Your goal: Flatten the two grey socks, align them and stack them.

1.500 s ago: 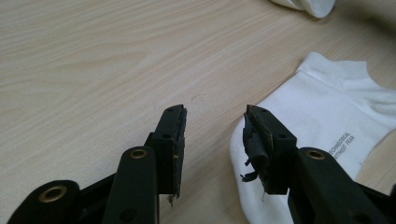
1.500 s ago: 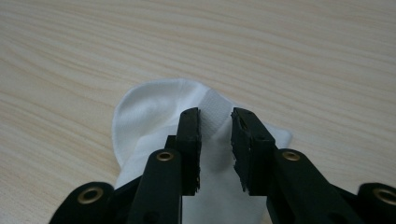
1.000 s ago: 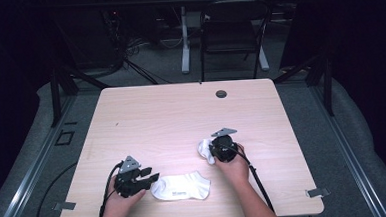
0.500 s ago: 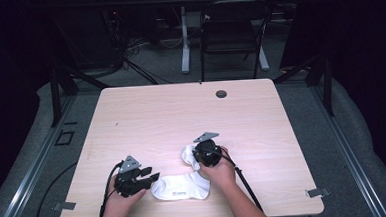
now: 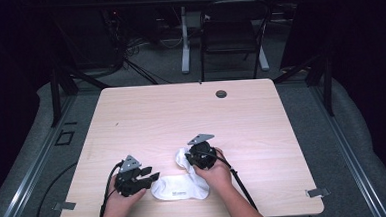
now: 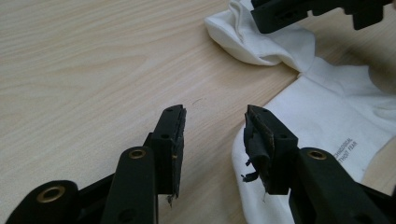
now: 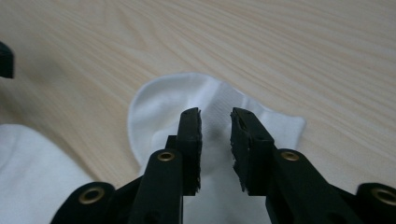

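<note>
Hands, 2, we hold 1 gripper each, left gripper (image 5: pixel 149 178) spread beside 1 white sock (image 5: pixel 181 187) near table (image 5: pixel 261 115) front edge, right gripper (image 5: pixel 192 158) jaws just been opening over its folded end, 1 grommet (image 5: pixel 221 94) far.

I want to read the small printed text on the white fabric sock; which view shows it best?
The left gripper view: the printed text on the white fabric sock is close there. The high view shows a tiny mark; the right gripper view shows plain fabric.

Beyond the white sock (image 5: pixel 181 187) the wooden table (image 5: pixel 181 114) lies open, with a flush grommet (image 5: pixel 221 93) near the far edge.
</note>
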